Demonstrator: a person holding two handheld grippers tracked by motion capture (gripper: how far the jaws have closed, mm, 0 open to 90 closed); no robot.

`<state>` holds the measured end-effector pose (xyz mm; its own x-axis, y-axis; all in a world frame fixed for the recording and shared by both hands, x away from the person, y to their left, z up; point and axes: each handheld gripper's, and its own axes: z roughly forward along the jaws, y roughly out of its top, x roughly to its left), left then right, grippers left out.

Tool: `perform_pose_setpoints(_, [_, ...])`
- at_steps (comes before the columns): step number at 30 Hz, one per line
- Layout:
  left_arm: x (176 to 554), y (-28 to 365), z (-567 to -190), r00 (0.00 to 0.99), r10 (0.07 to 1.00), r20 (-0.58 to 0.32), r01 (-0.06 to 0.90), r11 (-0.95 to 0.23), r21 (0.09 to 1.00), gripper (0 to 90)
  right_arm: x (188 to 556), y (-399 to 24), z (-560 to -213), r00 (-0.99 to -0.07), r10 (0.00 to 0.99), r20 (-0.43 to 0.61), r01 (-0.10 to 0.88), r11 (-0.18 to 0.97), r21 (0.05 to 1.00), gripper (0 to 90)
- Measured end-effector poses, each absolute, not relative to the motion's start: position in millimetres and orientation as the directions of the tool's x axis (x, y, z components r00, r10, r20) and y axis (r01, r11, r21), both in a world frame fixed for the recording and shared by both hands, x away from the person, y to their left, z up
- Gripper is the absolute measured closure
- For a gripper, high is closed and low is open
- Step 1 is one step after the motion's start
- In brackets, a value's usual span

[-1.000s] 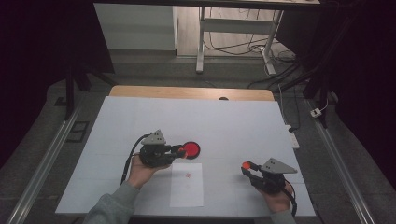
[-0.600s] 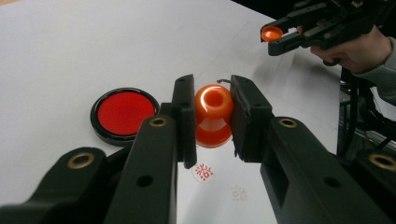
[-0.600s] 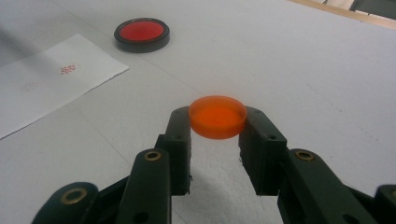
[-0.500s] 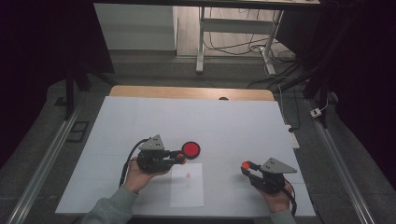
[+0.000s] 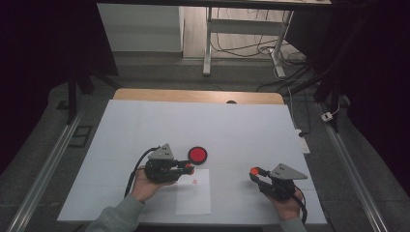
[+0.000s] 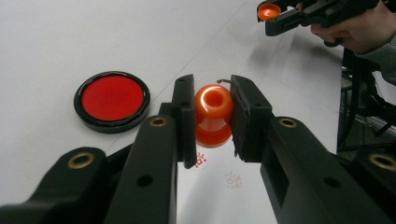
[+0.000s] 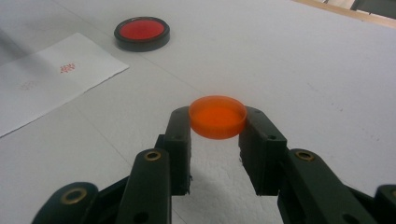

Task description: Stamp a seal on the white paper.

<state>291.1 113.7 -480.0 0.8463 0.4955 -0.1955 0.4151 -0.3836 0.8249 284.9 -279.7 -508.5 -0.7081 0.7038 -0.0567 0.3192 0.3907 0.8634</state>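
Observation:
My left gripper (image 5: 189, 168) is shut on an orange knob-shaped stamp (image 6: 214, 112), held by its waist just over the top edge of a white paper sheet (image 5: 193, 195). Whether the stamp touches the sheet I cannot tell. Small red stamp marks (image 6: 201, 160) show on the paper just beside it. A round red ink pad (image 5: 197, 154) in a black case lies on the table just beyond the sheet. My right gripper (image 5: 255, 171) hovers at the right front of the table, shut on a flat orange cap (image 7: 217, 116) held level between its jaws.
The white tabletop (image 5: 241, 130) stretches wide behind the ink pad, with a wooden strip (image 5: 193, 95) along its far edge. Metal rails (image 5: 53, 159) run down both sides. A desk frame and cables (image 5: 270, 53) stand on the floor beyond.
My left gripper has drawn back from the ink pad towards the person, bringing the stamp over the paper's top edge. The right gripper has stayed put with the cap.

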Motion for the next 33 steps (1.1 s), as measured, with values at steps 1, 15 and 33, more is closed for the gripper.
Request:
perform_pose_setpoints(1, [290.7,113.4,-480.2,0.846,0.495,-0.197,0.416,-0.384,0.824,72.7,284.7,-279.8,-508.1,-0.708,0.704,-0.059,0.319,0.393,0.862,64.5])
perform_pose_setpoints(15, [282.0,112.2,-486.3,0.848,0.488,-0.209,0.429,-0.397,0.811,72.6,285.2,-278.2,-508.3,-0.713,0.699,-0.056,0.316,0.391,0.864,64.5])
perform_pose_setpoints(33, [275.6,103.0,-497.4,0.858,0.470,-0.209,0.432,-0.439,0.788,72.6,285.1,-276.9,-508.7,-0.715,0.696,-0.059,0.315,0.397,0.862,64.5])
